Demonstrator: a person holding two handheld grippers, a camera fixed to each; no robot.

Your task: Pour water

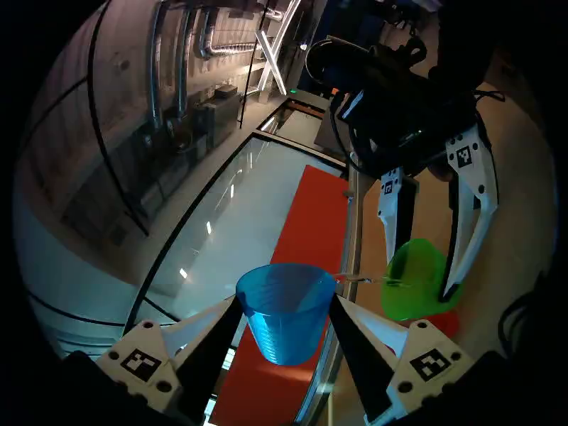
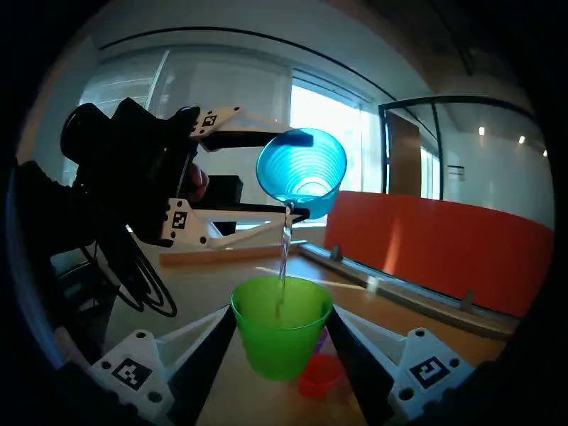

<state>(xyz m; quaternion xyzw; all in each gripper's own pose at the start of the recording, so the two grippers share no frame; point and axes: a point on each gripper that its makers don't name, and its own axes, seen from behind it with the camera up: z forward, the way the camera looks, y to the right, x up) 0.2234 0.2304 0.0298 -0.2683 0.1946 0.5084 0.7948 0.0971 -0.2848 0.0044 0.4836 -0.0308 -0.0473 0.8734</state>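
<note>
In the left gripper view my left tool (image 1: 286, 312) is sitting at the bottom centre of the frame. Its two fingers are pressing on the two sides of the blue cup (image 1: 287, 323), so it is clamped on this cup. In the right gripper view the blue cup is hanging in the upper centre, tilted with its mouth turned toward the camera. A thin stream of water (image 2: 284, 248) is falling from its lower lip into the green cup (image 2: 282, 337) directly under it. The green cup is standing upright at the lower centre of this view, and my right tool (image 2: 282, 319) is gripping it with one finger on each side. I cannot tell if the cup is resting on the wooden counter (image 2: 213, 284) or is being held a little above it. A small red cup (image 2: 319, 374) is showing just beside the base of the green cup, at its lower right. An orange panel (image 2: 440, 248) is running along the far edge of the counter at the right of the frame, and a bright window (image 2: 323, 106) is shining behind the blue cup.
</note>
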